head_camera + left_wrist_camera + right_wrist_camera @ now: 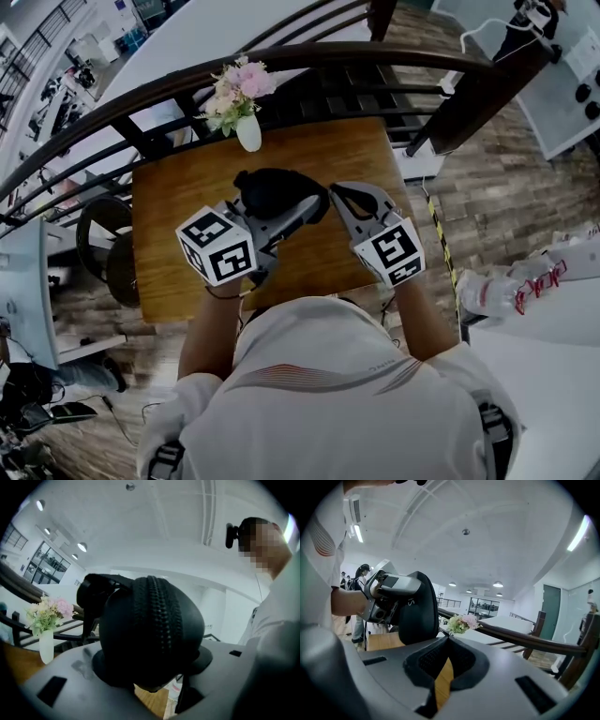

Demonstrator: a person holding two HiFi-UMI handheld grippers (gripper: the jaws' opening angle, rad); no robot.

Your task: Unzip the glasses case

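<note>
My left gripper's (279, 208) jaws stand wide, clamped across the black glasses case (150, 630), held level above the worktop (169, 216). My right gripper's (339, 194) jaws are pressed together, empty, just beside the case. Both forearms reach forward.

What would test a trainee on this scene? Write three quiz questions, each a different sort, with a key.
1. True or false: the right gripper is clamped on the black glasses case.
2. What stands at the far edge of the wooden table? A) a white vase of flowers B) a mug C) a laptop
3. Fill in: the case sits between the jaws of the ___ gripper.
Key: 1 false, its jaws are shut on nothing; 2 A; 3 left, so the left gripper holds it.
</note>
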